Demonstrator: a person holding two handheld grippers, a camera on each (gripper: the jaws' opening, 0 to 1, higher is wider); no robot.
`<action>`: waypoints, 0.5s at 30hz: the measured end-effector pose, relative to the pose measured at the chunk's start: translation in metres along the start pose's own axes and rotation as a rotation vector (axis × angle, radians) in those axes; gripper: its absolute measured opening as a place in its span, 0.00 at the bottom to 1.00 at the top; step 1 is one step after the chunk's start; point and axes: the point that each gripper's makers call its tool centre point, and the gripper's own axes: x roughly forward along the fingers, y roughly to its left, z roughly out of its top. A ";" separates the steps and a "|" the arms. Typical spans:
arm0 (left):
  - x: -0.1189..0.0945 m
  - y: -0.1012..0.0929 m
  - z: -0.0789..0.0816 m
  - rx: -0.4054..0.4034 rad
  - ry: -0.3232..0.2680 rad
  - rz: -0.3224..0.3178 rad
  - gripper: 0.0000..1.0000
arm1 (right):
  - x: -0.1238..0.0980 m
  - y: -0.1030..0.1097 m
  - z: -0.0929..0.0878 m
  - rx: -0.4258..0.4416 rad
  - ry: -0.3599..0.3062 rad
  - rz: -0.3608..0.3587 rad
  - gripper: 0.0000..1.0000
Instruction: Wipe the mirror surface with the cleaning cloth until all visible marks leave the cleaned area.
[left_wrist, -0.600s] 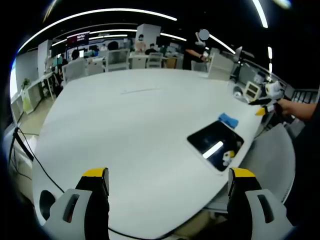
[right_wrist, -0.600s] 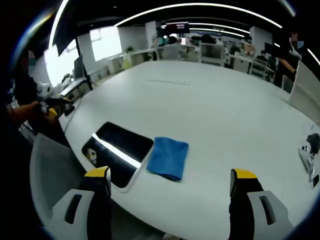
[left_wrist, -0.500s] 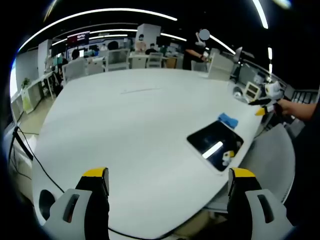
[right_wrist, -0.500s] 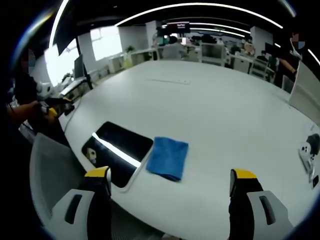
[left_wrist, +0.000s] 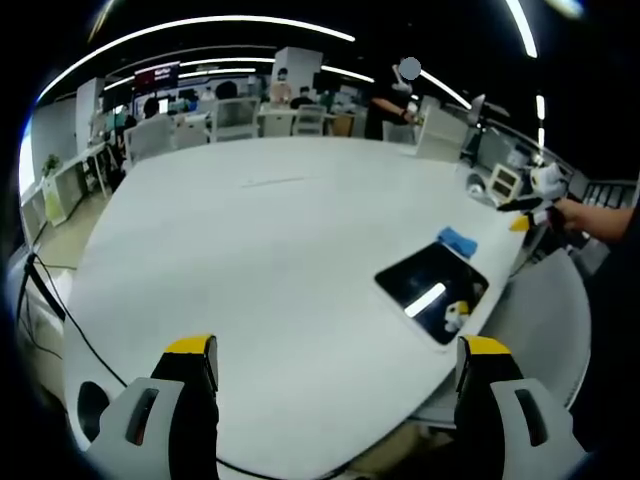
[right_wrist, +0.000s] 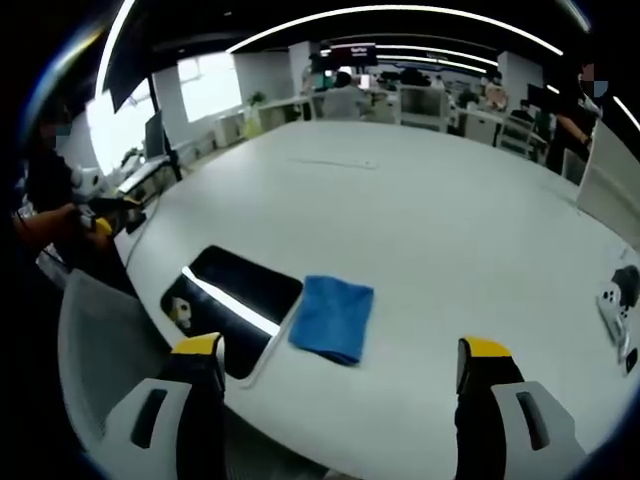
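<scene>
Your right gripper has its jaws spread wide with nothing in them, hovering above the near edge of the white table. Just past it the blue cleaning cloth lies flat, touching the right side of the dark mirror. Your left gripper is gaping and empty too, held off to the side, well apart from the mirror and cloth. A game controller sits far right.
</scene>
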 end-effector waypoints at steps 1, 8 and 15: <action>0.000 0.000 0.000 0.004 0.002 0.000 1.00 | 0.000 0.000 0.000 0.002 -0.002 0.001 0.96; 0.001 0.002 0.001 0.005 0.005 -0.001 1.00 | 0.001 0.000 0.000 0.000 0.005 0.000 0.96; 0.002 0.003 0.001 0.004 0.006 -0.001 1.00 | 0.003 -0.001 0.002 -0.005 0.017 -0.003 0.94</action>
